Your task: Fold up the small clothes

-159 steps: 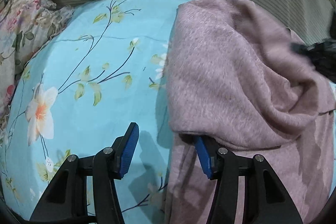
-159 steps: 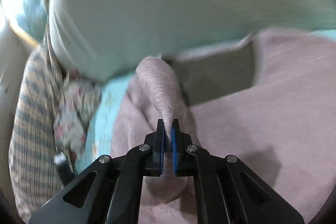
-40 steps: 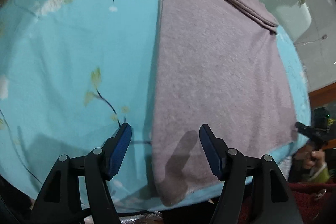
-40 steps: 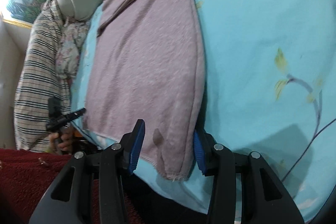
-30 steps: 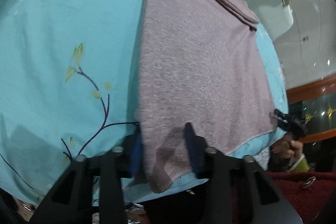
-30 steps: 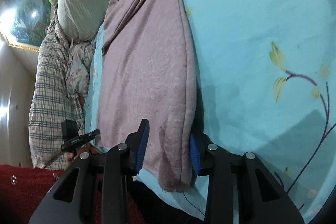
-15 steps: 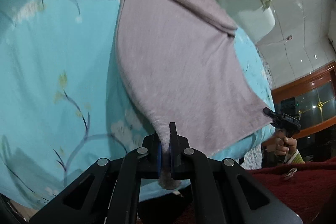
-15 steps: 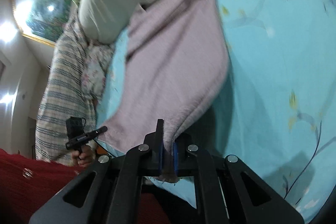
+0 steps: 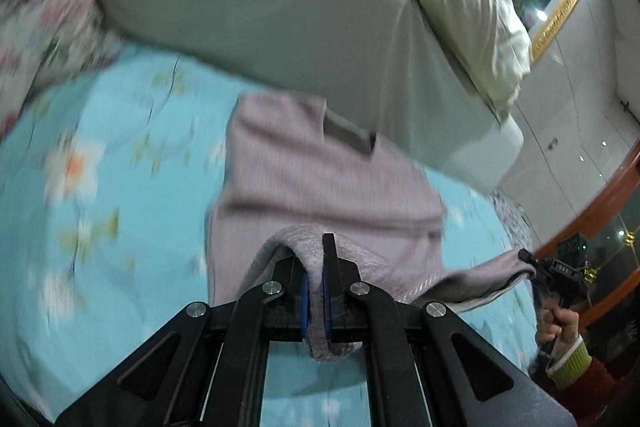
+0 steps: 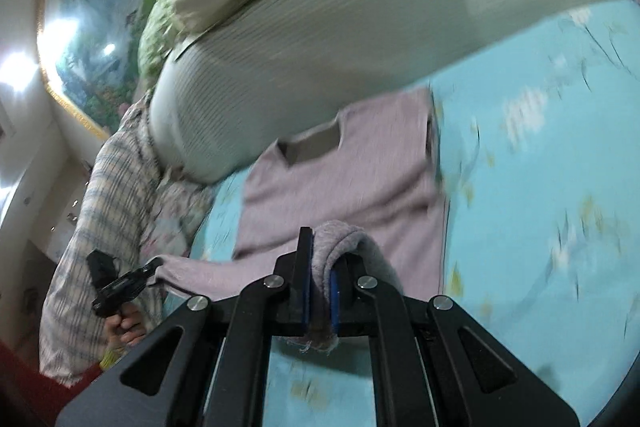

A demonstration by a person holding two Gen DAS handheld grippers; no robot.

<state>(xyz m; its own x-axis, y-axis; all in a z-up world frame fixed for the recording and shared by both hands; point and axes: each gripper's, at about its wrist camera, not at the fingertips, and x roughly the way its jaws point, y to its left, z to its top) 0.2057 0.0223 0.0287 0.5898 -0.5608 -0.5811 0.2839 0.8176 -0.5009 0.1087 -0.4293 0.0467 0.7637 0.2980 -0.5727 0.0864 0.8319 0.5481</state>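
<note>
A: Mauve knit, soft and fuzzy: that small mauve knitted top (image 9: pixel 320 183) lies on the turquoise flowered bedsheet (image 9: pixel 120 187), its neckline end just below the big grey-green striped pillow (image 9: pixel 260 7).

B: And the grippers?

A: The left gripper (image 9: pixel 316 291) is clamped on one hem corner, the right gripper (image 10: pixel 319 291) on the other, with the hem edge sagging between them above the sheet.

B: So which step is this?

A: I'd judge the bottom-to-top fold, mid-lift. Next, both corners should travel level toward the neckline, land squarely, then be let go.
</note>
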